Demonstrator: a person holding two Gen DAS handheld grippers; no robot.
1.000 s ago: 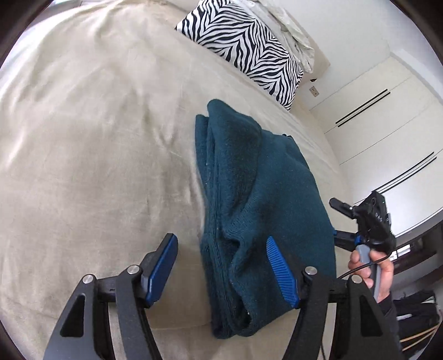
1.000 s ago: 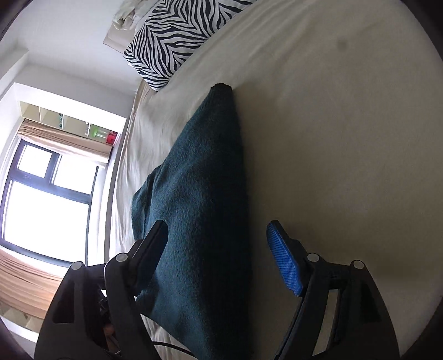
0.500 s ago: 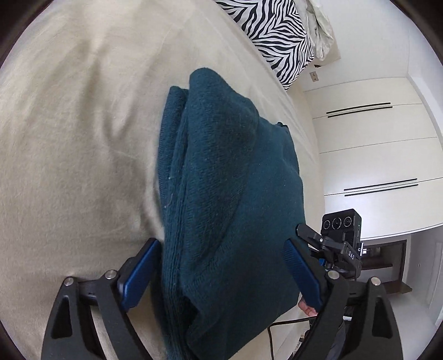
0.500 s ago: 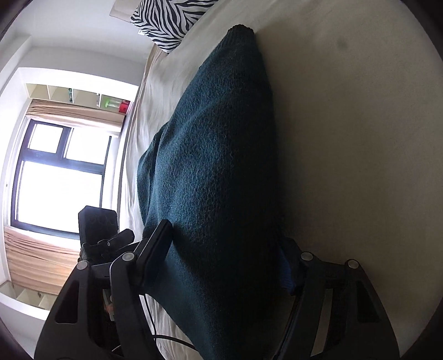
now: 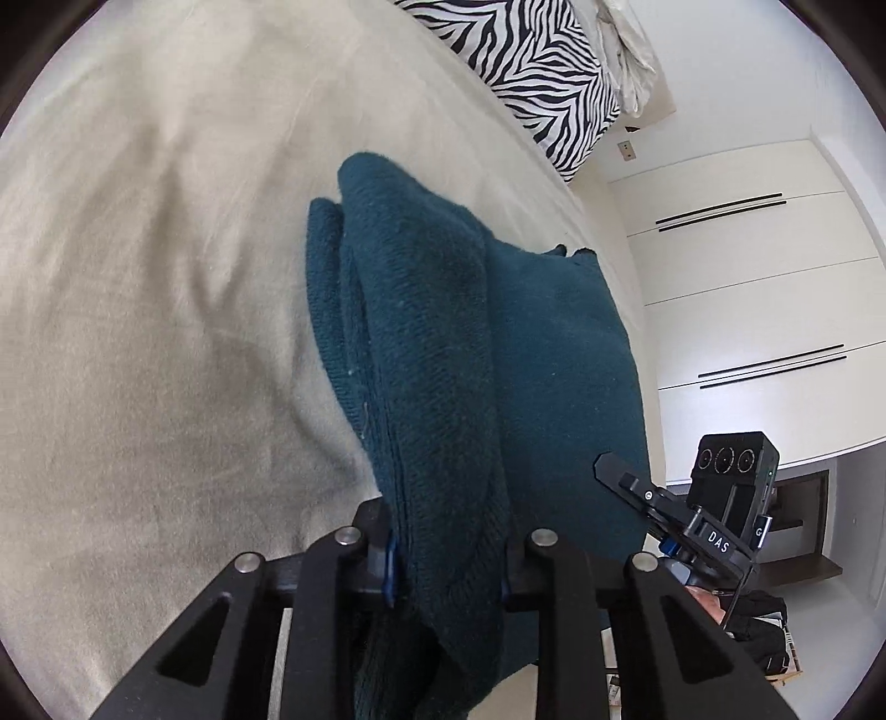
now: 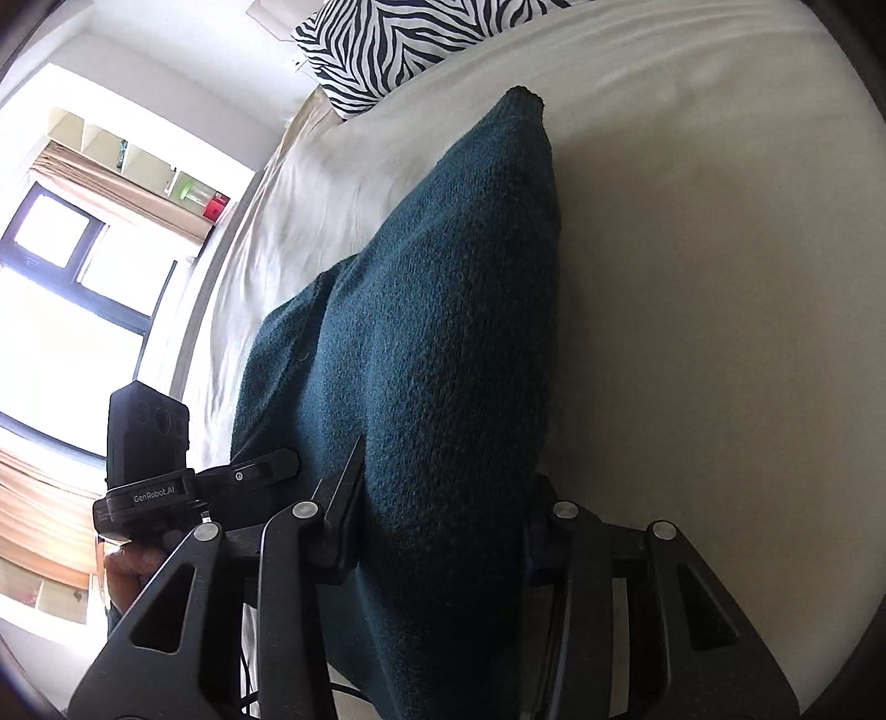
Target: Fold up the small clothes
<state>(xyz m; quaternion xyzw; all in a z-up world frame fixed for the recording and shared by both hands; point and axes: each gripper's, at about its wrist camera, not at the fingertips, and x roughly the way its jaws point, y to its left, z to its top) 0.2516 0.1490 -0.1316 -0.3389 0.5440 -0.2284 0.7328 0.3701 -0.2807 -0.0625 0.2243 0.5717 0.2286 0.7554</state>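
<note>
A dark teal knitted garment (image 5: 470,343) lies folded lengthwise on the beige bed sheet (image 5: 155,266). My left gripper (image 5: 448,559) is shut on the garment's near left edge, with thick cloth bunched between its jaws. In the right wrist view the same garment (image 6: 443,332) stretches away from me, and my right gripper (image 6: 443,531) is shut on its near right edge. Each gripper also shows in the other's view: the right one (image 5: 686,520) and the left one (image 6: 210,476).
A zebra-striped pillow (image 5: 531,72) lies at the head of the bed, also in the right wrist view (image 6: 382,39). White wardrobe doors (image 5: 747,288) stand past the bed's edge. A bright window (image 6: 50,310) and shelves are on the other side.
Both grippers moved forward onto the garment's near end and closed on it. A second ago both were open and short of the cloth.
</note>
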